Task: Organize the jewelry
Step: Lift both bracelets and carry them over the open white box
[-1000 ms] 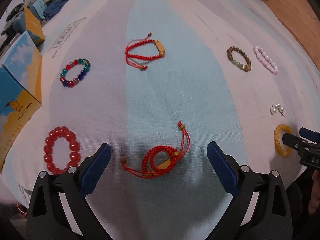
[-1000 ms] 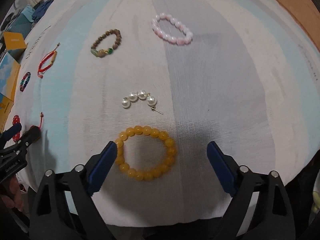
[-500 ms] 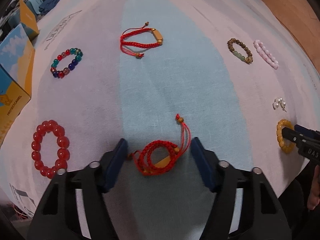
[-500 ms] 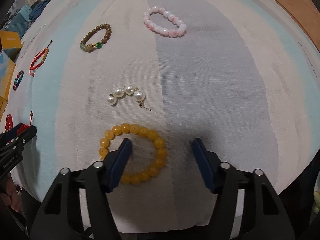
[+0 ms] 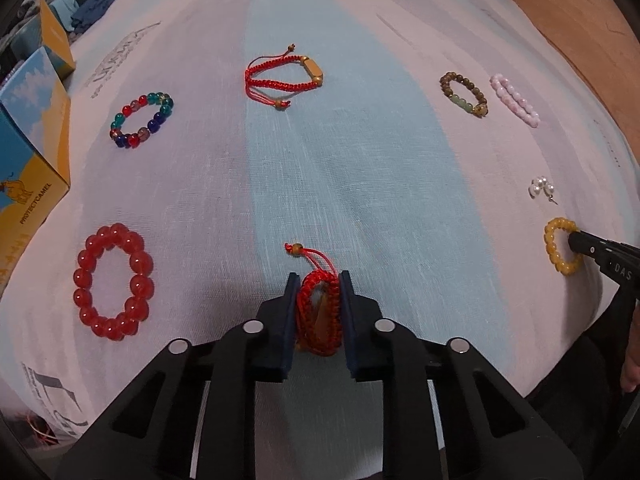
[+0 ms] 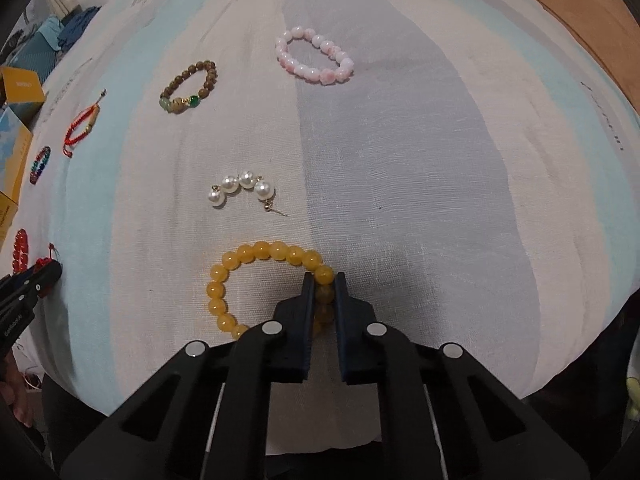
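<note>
Closed since earlier: left gripper (image 5: 319, 294) pinching soft red cord bracelet (image 5: 319, 312); right gripper (image 6: 323, 294) clamping slippery yellow bead bracelet (image 6: 264, 286) just below pearl earring (image 6: 240, 192). Best gripped across strand.

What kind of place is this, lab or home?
Probably a home, maybe a bedroom: the jewelry lies on a striped cloth that sags like bedding, with folded clothes and cardboard boxes piled to the left and wood floor beyond.

Pale blue, grey and white striped cloth (image 5: 360, 160); red cord bracelet (image 5: 318, 312), yellow bead bracelet (image 6: 248, 280), white pearl earring (image 6: 240, 188), pink bead bracelet (image 6: 314, 56).
</note>
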Available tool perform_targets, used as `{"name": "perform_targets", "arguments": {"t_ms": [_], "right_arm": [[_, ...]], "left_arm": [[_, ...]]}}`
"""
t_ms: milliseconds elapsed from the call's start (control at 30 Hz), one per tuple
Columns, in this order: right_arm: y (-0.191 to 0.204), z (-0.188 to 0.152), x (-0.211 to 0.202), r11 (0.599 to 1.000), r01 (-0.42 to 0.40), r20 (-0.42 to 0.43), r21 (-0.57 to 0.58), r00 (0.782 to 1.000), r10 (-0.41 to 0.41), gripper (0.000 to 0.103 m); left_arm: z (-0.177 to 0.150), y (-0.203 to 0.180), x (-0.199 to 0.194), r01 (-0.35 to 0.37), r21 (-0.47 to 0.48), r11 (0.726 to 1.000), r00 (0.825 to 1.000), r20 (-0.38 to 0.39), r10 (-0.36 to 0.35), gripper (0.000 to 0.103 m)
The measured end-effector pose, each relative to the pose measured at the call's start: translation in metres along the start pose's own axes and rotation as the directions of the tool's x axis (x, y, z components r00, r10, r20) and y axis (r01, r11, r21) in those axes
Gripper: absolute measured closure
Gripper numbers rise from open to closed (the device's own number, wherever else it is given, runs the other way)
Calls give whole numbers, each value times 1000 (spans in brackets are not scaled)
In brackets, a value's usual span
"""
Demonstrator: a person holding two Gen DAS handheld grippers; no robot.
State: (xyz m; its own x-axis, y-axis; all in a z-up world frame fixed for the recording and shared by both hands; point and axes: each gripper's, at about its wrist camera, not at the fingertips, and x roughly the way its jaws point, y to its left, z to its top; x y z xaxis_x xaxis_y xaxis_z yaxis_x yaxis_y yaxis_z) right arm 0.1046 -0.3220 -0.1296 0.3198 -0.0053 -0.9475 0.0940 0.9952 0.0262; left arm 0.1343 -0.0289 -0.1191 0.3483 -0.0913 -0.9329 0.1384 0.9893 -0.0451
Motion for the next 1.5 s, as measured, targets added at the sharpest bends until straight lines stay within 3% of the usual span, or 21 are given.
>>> {"name": "perform_targets", "arguments": {"t_ms": [467, 1033, 1500], "right_arm": [[7, -8, -42, 999, -49, 72, 13, 996, 48, 94], [38, 11, -92, 996, -81, 162, -25, 983, 84, 94], [82, 58, -145, 992, -95, 229, -78, 967, 111, 94]], "left_arm": [[-1, -2, -25, 13, -1, 1000, 999, 36, -13, 92], [2, -5, -82, 35, -13, 999, 994, 108, -33, 92], [47, 45, -155, 2, -79, 997, 980, 198, 14, 92]]}}
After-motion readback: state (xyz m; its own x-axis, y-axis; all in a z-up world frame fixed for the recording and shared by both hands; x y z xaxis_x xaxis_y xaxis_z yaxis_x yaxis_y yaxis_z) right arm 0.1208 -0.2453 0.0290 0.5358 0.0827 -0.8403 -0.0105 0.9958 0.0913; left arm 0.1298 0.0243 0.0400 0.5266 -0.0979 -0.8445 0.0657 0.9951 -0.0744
